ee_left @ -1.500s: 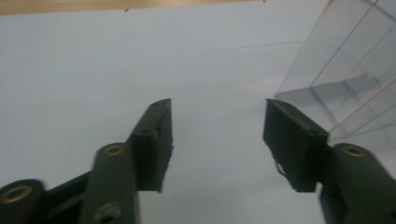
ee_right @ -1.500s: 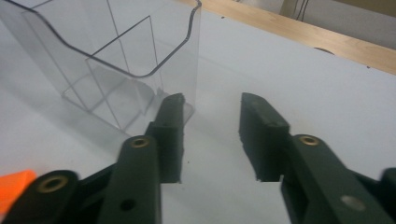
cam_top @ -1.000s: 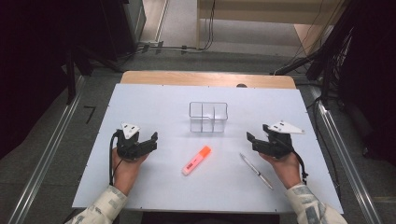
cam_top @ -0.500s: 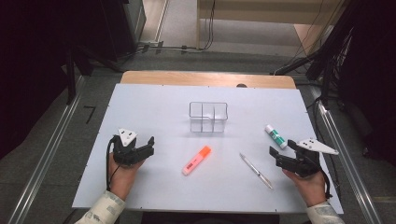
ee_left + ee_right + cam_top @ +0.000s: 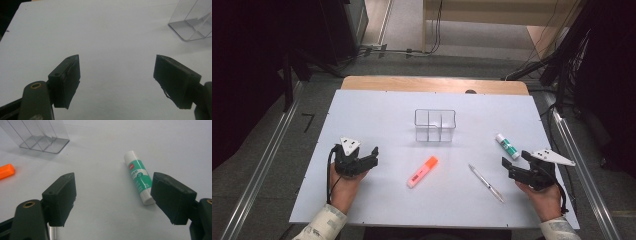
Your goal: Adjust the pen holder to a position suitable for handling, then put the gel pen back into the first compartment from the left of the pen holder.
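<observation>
My left gripper [image 5: 373,154] rests open at the near left of the white table [image 5: 377,115], with bare table between its jaws [image 5: 116,80]. My right gripper [image 5: 507,167] stands open at the near right. Its jaws have just been opening and nothing is between them [image 5: 113,197]. A white and green glue stick [image 5: 507,146] lies just beyond the right gripper's tips, close ahead of its right-hand jaw in the right gripper view [image 5: 138,180]. An orange highlighter [image 5: 422,171] lies mid-table, and a thin silver pen [image 5: 486,183] sits left of the right gripper.
A clear plastic box with dividers [image 5: 435,125] stands upright at the table's centre, back from both grippers [image 5: 195,22] [image 5: 40,135]. The highlighter's end [image 5: 6,171] shows at the left of the right gripper view. Dark floor and metal rails flank the table.
The right hand has moved right and toward the near edge, uncovering the glue stick it was over. The left hand has stayed in place.
</observation>
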Demonstrator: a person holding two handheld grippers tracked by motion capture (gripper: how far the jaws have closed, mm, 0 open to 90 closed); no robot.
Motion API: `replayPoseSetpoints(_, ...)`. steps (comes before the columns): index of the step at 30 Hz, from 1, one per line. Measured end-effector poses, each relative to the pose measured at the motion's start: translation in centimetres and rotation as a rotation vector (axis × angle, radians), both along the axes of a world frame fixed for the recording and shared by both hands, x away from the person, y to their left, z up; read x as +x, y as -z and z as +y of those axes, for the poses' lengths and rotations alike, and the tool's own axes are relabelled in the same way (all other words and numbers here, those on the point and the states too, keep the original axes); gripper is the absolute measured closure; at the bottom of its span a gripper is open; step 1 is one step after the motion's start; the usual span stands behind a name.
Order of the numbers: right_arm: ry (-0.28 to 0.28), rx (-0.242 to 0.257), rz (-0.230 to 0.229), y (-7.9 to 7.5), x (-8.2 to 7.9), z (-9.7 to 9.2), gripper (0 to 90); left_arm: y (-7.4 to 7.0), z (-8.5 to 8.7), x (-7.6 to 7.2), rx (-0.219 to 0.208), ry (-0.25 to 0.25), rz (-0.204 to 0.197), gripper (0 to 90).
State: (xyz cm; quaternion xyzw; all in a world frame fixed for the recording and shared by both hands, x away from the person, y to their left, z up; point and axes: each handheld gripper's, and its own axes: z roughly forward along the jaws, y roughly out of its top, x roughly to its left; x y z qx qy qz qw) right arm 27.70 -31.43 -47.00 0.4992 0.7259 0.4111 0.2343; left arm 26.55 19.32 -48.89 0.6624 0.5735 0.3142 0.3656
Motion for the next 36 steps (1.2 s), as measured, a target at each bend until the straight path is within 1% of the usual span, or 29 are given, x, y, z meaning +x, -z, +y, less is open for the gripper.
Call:
replayPoseSetpoints(4,-0.008,-0.010,0.001,0.1,0.0,0.1,19.3,0.0,0.0,0.0,0.001,0.001,-0.002,22.2)
replayPoseSetpoints(8,-0.003,-0.011,0.007,0.2,-0.1,0.1,19.3,0.0,0.0,-0.1,-0.001,-0.004,-0.007,21.2)
replayPoseSetpoints(15,-0.012,-0.015,0.007,0.3,0.0,0.3,19.3,0.0,0.2,0.0,-0.004,-0.002,0.002,19.4)
replayPoseSetpoints(18,-0.017,-0.016,0.009,0.3,0.1,0.4,19.2,-0.1,0.3,-0.1,-0.013,-0.005,0.002,19.4)
replayPoseSetpoints(26,-0.039,-0.017,0.012,0.5,0.0,0.8,17.1,0.0,0.3,-0.1,-0.022,-0.005,0.004,19.4)
replayPoseSetpoints(36,-0.088,-0.027,0.031,0.9,0.0,1.8,13.9,0.0,0.3,0.0,-0.025,-0.006,0.006,19.4)
